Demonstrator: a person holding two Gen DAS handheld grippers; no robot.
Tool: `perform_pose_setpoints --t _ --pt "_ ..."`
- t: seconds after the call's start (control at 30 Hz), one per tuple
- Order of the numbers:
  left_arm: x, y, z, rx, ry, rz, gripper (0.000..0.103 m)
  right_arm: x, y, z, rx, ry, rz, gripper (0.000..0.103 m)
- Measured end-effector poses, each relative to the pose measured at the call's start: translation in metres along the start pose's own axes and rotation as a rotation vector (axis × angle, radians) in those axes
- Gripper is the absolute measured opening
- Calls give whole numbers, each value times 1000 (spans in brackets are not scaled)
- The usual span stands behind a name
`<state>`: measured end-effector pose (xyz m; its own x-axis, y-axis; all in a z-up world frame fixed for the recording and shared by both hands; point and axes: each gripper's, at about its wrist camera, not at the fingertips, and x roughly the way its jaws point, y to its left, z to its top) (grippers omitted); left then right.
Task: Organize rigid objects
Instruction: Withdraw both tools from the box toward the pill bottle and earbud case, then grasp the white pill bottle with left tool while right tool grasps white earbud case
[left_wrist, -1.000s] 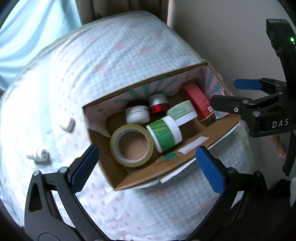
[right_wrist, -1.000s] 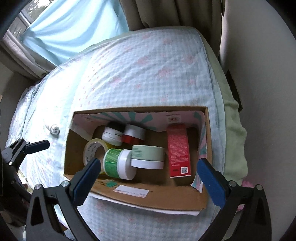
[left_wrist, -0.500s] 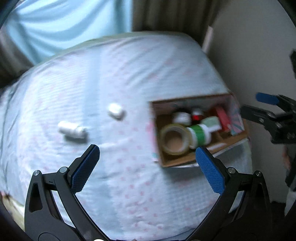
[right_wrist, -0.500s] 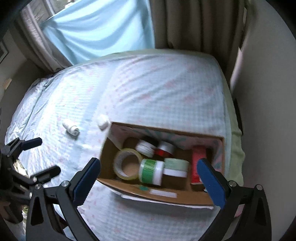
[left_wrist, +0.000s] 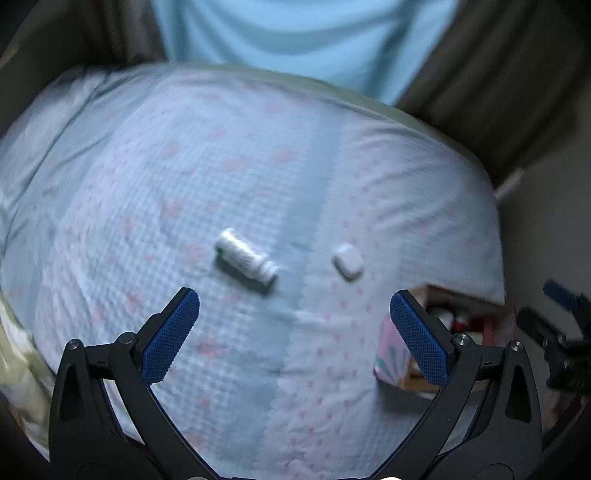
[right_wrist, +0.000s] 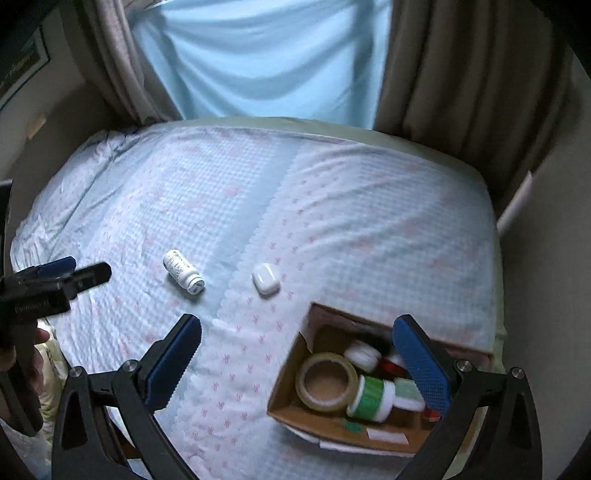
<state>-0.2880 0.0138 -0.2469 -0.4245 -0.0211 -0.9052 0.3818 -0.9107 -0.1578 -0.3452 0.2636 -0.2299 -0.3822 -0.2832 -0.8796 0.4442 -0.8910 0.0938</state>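
Both tongs (left_wrist: 294, 326) (right_wrist: 296, 354) spread empty, blurred bottle (left_wrist: 246, 258), box (left_wrist: 439, 317) seemingly half hidden.

Bed surface (right_wrist: 351, 206) open over most of its area. Two loose obstacles near centre: white bottle (right_wrist: 183, 271) lying on its side, small white case (right_wrist: 265, 278) beside it, a clear gap between them. Cardboard box (right_wrist: 291, 373) sits at the right edge, its walls standing up, interior crowded with tape roll (right_wrist: 327, 382) and jars. Curtains (right_wrist: 461, 85) bound the far side.
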Motion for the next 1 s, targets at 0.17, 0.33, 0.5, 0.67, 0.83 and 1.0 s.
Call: perform_pose_setpoints --t 0.17,0.33,0.5,0.67,0.83,1.0 --pt "38 34 19 -108 33 47 103 42 17 24 -57 51 17 103" --pt "89 53 31 -223 108 65 103 91 34 41 -124 130 38 103" --pt "148 72 34 -371 185 67 102 148 42 50 -174 233 72 103" --pt "206 89 32 -506 251 75 97 205 50 50 -263 344 60 103" --pt "249 105 24 -617 297 78 92 255 57 46 -342 442 60 95" --pt "272 112 19 -677 319 82 91 295 61 38 -378 521 49 94"
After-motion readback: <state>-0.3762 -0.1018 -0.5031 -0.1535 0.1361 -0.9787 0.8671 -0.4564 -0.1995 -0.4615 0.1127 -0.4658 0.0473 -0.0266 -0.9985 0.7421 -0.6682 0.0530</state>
